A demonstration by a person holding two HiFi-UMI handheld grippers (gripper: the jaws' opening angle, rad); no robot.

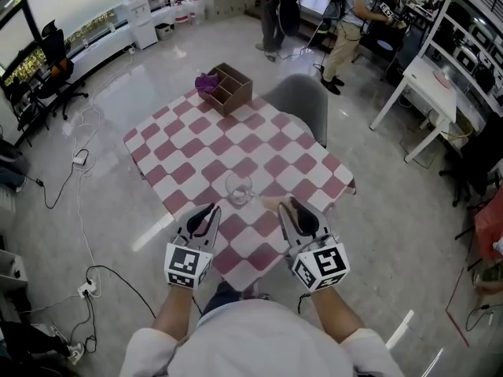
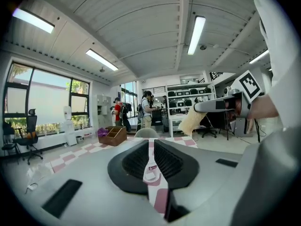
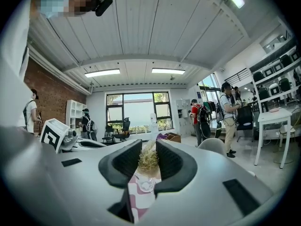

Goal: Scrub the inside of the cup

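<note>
Glass cup (image 1: pixel 238 188) stands upright on the red-white checked table (image 1: pixel 189 140), near the front edge, not held by any gripper. L gripper (image 1: pixel 207 210) is just before the cup, a bit to its left and apart from it. Its jaws are almost pressed together w/ only a thin slit, and nothing is pinched between them. Through the slit the cup shows further away on the cloth. R gripper (image 1: pixel 289 207) is at the right-front of the cup, jaws pinching a straw-colour fibrous scrubber (image 1: pixel 269 203). The scrubber sticks out from the tips toward the cup, near it but not touching and not inside it. At the far corner of the table is a wooden box (image 1: pixel 228 89) w/ compartments, and a purple cloth (image 1: pixel 207 82) lies at its left end. A grey chair (image 1: pixel 302 104) is behind the table. People (image 1: pixel 350 22) stand in the bkgd
</note>
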